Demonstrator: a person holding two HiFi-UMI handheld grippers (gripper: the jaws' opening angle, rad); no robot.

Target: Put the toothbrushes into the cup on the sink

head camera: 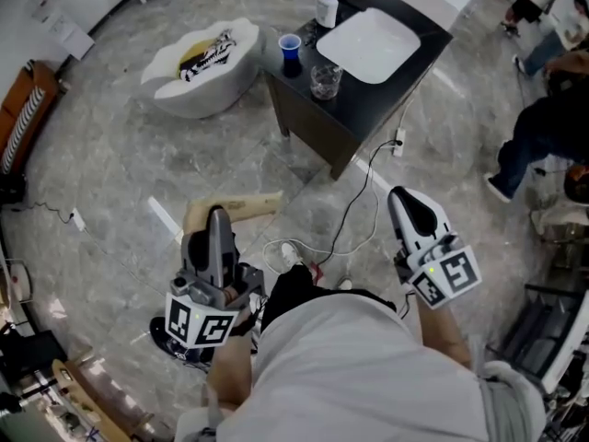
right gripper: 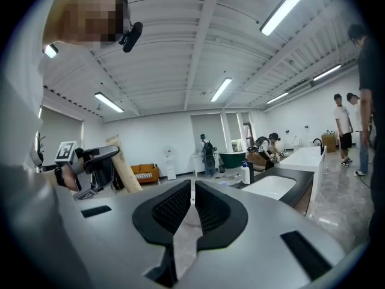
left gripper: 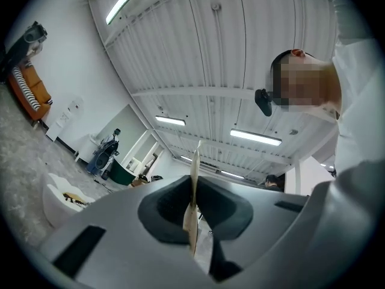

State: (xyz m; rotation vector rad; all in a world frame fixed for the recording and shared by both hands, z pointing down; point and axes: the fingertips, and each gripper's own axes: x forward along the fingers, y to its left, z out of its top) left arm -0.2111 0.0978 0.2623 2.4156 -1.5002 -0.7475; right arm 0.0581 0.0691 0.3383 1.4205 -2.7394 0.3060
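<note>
A long flat beige strip [head camera: 253, 205], whether a toothbrush pack I cannot tell, sits pinched edge-on between the jaws of the left hand-held gripper [head camera: 218, 224], over the marble floor [head camera: 110, 155] and well apart from the bench [head camera: 361, 110]. On that dark bench a clear glass cup [head camera: 325, 81] stands just beside the white sink [head camera: 368, 44], with a blue cup [head camera: 290, 52] and a soap bottle [head camera: 326, 9] near it. The right hand-held gripper [head camera: 408, 203] hangs with its jaws drawn nearly together, nothing between them.
</note>
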